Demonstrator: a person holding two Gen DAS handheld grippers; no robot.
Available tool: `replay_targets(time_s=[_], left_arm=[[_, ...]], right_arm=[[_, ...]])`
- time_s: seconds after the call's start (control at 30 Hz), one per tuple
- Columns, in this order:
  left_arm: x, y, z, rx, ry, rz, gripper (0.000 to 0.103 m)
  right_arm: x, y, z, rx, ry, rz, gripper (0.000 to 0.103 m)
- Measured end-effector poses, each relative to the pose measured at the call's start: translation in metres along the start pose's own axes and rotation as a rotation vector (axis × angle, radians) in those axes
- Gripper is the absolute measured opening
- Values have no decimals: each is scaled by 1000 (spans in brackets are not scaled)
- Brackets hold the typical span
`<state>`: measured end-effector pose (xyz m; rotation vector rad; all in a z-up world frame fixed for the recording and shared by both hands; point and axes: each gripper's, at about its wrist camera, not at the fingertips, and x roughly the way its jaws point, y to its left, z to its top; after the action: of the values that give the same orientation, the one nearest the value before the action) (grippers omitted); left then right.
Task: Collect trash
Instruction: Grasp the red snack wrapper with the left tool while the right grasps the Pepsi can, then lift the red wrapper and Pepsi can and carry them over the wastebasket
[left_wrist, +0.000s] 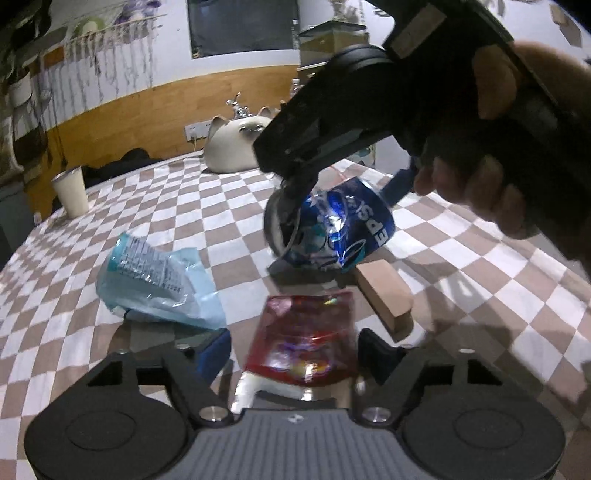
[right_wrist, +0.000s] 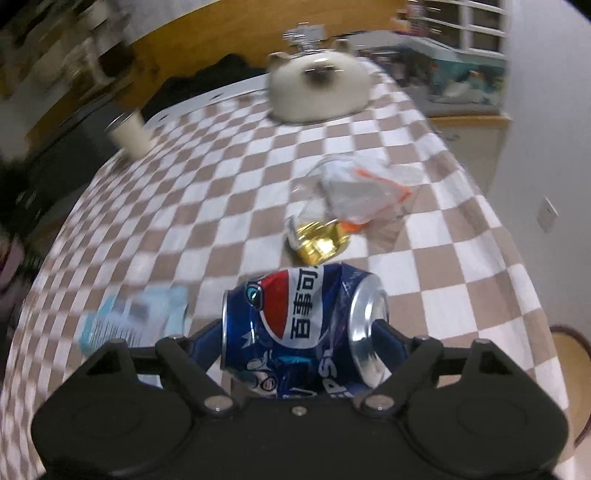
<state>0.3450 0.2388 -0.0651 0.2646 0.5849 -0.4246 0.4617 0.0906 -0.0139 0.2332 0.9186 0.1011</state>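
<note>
My right gripper (right_wrist: 301, 332) is shut on a dented blue Pepsi can (right_wrist: 295, 328), held sideways above the checkered table (right_wrist: 221, 192). The can (left_wrist: 332, 225) and the right gripper also show in the left wrist view, raised above the table. My left gripper (left_wrist: 295, 343) is shut on a red shiny snack wrapper (left_wrist: 303, 336). A light blue plastic packet (left_wrist: 155, 280) lies on the cloth to the left. A clear bag with orange trim (right_wrist: 362, 188) and a gold foil wrapper (right_wrist: 321, 243) lie ahead of the can.
A cream cat-shaped cushion (right_wrist: 317, 85) sits at the table's far end. A white cup (left_wrist: 72, 192) stands at the far left. A tan block (left_wrist: 384, 291) lies under the can. A chair (right_wrist: 569, 350) stands at the right edge.
</note>
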Motion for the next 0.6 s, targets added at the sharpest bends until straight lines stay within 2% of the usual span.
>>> replay_targets(time_s=[0.07, 0.27, 0.43, 0.6], left_arm=[[-1, -3, 0, 9, -5, -2, 60], [-1, -4, 0, -6, -9, 30, 57], [-3, 9, 0, -122, -2, 25, 55], [-12, 8, 0, -171, -13, 72, 54]], right_arm=[[-4, 2, -4, -56, 2, 22, 82], [-21, -1, -13, -144, -23, 67, 79], [-38, -14, -20, -181, -47, 71, 79], [-56, -31, -30, -194, -72, 81, 78]])
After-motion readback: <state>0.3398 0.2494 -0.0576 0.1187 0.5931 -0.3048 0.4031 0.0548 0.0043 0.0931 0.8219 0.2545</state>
